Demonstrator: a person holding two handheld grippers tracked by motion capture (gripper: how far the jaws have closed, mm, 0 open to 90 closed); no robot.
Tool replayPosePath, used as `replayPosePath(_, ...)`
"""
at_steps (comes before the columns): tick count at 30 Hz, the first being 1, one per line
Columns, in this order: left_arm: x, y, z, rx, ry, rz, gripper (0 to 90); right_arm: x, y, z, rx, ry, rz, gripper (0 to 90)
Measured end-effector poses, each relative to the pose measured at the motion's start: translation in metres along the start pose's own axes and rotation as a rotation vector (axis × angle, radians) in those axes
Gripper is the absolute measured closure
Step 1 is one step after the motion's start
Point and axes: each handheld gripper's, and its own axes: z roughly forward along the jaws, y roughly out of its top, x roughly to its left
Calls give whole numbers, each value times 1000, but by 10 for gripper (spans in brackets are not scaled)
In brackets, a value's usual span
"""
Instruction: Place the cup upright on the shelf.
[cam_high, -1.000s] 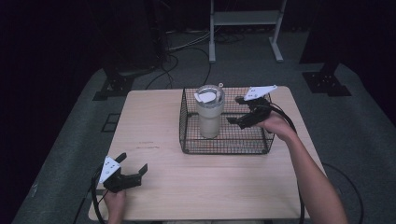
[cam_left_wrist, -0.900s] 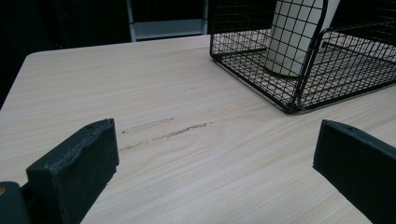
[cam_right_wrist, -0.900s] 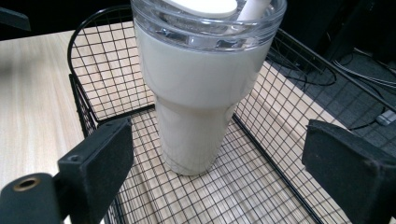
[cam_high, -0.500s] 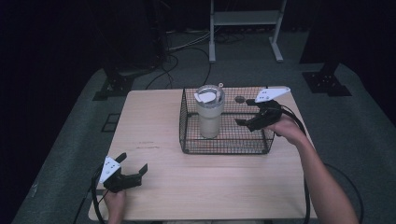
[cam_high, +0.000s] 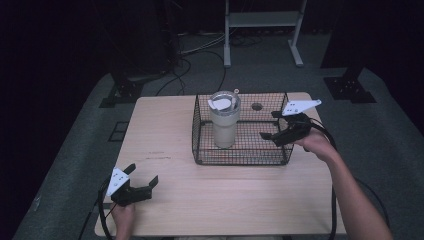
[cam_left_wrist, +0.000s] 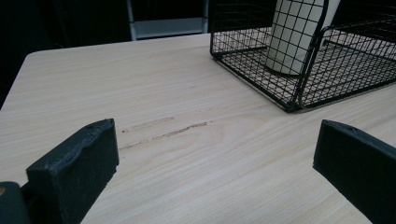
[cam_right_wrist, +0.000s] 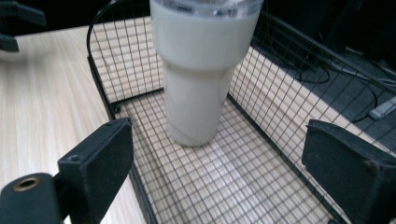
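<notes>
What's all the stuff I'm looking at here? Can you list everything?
Table: one, light wood, centre of the room.
Basket: one, black wire, on the far right part of the table.
Tumbler: one, cream with a clear lid, upright in the basket's left half.
Hole: one, dark and round, in the tabletop under the basket's far side.
Shelf frame: one, pale grey, on the floor beyond the table.
Cables: several, black, on the floor behind the table.
Left gripper: one, black, open, at the table's near left corner.
Right gripper: one, black, open, over the basket's right side, pointed at the tumbler.
</notes>
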Motion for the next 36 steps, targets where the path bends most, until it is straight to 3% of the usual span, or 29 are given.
replayPosePath(36,-1,0,0,1,3,0,0,38,-42,-21,-38,35,-26,85)
